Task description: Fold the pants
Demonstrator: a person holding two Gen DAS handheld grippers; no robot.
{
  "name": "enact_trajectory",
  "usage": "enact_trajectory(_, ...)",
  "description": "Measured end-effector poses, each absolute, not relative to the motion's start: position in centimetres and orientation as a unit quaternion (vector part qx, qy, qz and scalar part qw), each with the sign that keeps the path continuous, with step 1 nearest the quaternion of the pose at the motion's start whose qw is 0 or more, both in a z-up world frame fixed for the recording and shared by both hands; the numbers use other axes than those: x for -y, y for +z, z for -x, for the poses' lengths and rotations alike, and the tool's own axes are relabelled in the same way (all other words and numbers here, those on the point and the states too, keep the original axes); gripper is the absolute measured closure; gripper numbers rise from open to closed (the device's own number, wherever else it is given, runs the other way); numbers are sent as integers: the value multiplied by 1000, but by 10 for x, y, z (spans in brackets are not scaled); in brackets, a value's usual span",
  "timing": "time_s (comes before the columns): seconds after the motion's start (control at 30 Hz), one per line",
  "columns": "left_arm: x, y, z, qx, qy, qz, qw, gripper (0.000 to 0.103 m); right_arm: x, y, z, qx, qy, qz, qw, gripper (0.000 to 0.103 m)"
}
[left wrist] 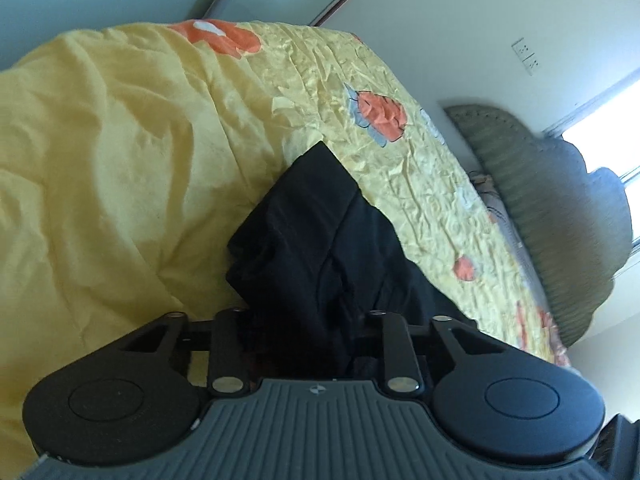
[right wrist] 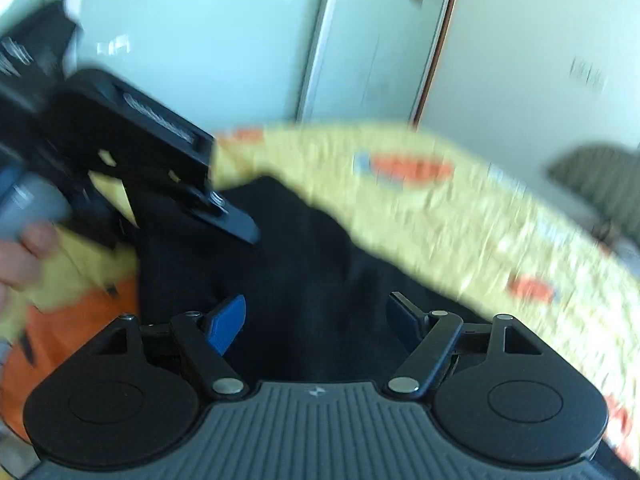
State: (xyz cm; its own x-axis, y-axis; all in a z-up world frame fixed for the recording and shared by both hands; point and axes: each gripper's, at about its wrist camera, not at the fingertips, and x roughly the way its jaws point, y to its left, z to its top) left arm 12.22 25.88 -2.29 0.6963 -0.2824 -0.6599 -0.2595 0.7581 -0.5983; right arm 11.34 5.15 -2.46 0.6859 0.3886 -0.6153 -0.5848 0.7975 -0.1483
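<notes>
- The black pants lie on a yellow bedspread with orange flower prints, and in the left wrist view they run from the tool up toward 12 o'clock, ending in a pointed corner.
- The left gripper has its two link arms drawn close together, and the dark cloth is bunched between them; the fingertips themselves are hidden by the fabric, so it appears to be clamped on the pants.
- In the right wrist view, which is blurred, the pants fill the middle of the picture, directly ahead of the tool at 12 o'clock.
- The right gripper stands wide apart: one blue finger is at about 10 o'clock from the body and the other at about 2 o'clock, and the pants lie between them and beyond; I cannot tell if the fingers touch the cloth.
- The left gripper is seen also in the right wrist view, at 10 o'clock, above the pants' left part, with the person's hand at 9 o'clock.
- A green cushion lies at 3 o'clock, at the far edge of the bedspread, below a bright window.
</notes>
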Motion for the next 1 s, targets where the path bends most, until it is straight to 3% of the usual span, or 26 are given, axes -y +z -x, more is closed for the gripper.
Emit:
enact_trajectory(0.03, -257, -21, -120, -383, -3, 337, 860, 80, -45, -26, -114, -283, 276, 154, 905, 26)
enact_trajectory(0.2, -222, 12, -96, -333, 14, 240, 912, 85, -16, -1, -127, -271, 298, 23, 915, 25)
enact_trajectory(0.33, -169, 49, -71, -275, -15, 151, 949, 86, -8, 5, -135, -273, 293, -32, 916, 25)
enact_trajectory(0.5, -109, 76, -56, -245, -80, 110, 960, 86, 39, 10, -126, -241, 300, -132, 914, 25)
enact_trajectory(0.7, -18, 81, -54, -243, -180, 71, 951, 87, 123, 17, -93, -197, 241, -172, 935, 25)
enact_trajectory(1.0, 96, 52, -60, -278, -294, 18, 915, 87, 233, -10, -66, -202, 125, -164, 957, 25)
